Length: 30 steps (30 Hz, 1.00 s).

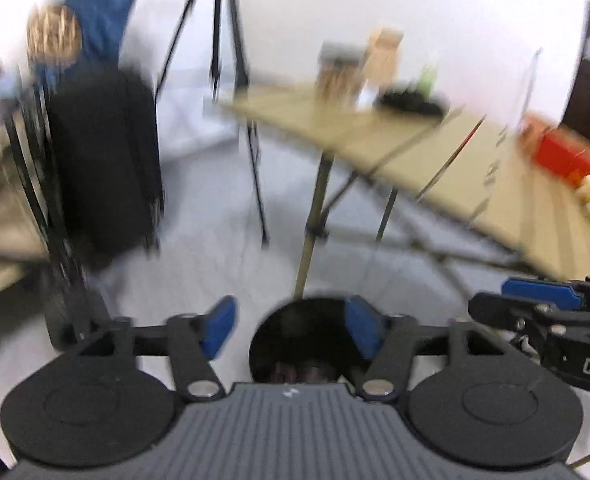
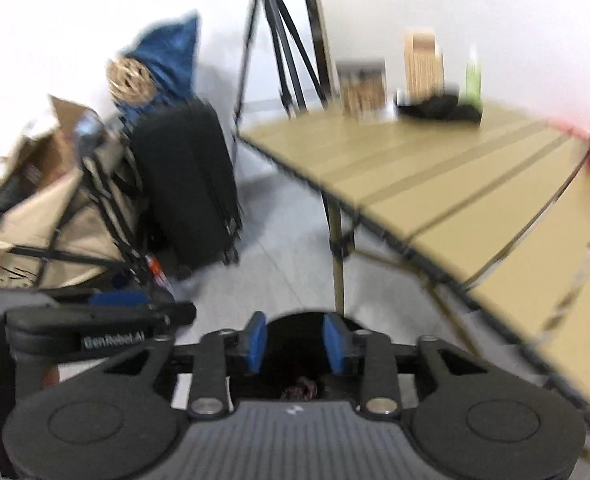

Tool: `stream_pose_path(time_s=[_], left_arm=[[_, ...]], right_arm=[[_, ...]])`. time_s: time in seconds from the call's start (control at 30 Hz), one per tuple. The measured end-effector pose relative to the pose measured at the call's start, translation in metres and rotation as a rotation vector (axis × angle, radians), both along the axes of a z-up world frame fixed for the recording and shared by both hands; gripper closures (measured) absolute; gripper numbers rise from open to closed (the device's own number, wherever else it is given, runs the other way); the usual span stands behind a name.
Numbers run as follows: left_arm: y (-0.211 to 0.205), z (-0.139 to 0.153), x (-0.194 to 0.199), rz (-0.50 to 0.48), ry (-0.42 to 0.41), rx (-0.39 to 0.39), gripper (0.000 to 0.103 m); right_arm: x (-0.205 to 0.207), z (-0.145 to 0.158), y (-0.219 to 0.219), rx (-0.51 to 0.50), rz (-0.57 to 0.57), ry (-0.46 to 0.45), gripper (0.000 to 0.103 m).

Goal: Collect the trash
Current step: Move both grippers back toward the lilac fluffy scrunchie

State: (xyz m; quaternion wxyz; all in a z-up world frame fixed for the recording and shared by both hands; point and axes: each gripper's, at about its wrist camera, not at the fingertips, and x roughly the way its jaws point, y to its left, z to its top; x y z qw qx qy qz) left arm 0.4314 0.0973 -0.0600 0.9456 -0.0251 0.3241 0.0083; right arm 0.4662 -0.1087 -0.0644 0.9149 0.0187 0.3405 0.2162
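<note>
A round black bin (image 1: 273, 340) stands on the floor right under both grippers, with dark crumpled trash (image 1: 309, 372) at its bottom. My left gripper (image 1: 292, 332) hangs over its mouth, open, with nothing between its blue pads (image 1: 219, 330). In the right wrist view the same bin (image 2: 295, 326) and the crumpled trash (image 2: 301, 390) show between the pads of my right gripper (image 2: 295, 345), which is open and holds nothing. The two grippers sit side by side: the right one (image 1: 535, 306) shows at the left view's right edge, the left one (image 2: 99, 318) at the right view's left edge.
A tan folding table (image 2: 435, 184) stretches to the right, its leg (image 2: 338, 264) just beyond the bin. On it are a red box (image 1: 563, 156), a black tray (image 2: 439, 110), a jar and a green bottle. A black suitcase (image 2: 187, 184), a tripod (image 1: 231, 60) and a cluttered cart (image 2: 35, 208) stand to the left.
</note>
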Motion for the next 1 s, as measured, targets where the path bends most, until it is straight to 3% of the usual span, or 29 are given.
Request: stream_pose_path(time_s=[0.07, 0.2, 0.33, 0.4, 0.53, 0.77, 1.0], left_arm=[[-0.02, 0.029, -0.036, -0.008, -0.1, 0.047, 0.014], [-0.062, 0.066, -0.101, -0.052, -0.246, 0.037, 0.006], [-0.115, 0.076, -0.172, -0.143, -0.349, 0.008, 0.002], [-0.139, 0.073, -0.201, -0.18, -0.372, -0.017, 0.001], [-0.176, 0.066, -0.24, -0.314, -0.341, -0.052, 0.001], [-0.219, 0.068, -0.243, -0.378, -0.362, -0.034, 0.001], [-0.269, 0.072, -0.196, -0.448, -0.392, 0.001, 0.001]], right_arm=[[-0.034, 0.026, -0.02, 0.017, -0.001, -0.071, 0.056], [-0.113, 0.074, -0.075, 0.025, -0.041, -0.212, 0.047], [-0.192, 0.099, -0.131, -0.01, -0.119, -0.321, 0.038], [-0.235, 0.104, -0.162, -0.031, -0.185, -0.362, 0.033], [-0.306, 0.1, -0.213, -0.065, -0.321, -0.379, 0.03], [-0.352, 0.092, -0.265, -0.019, -0.431, -0.38, 0.03], [-0.315, 0.075, -0.293, -0.009, -0.476, -0.377, 0.031]])
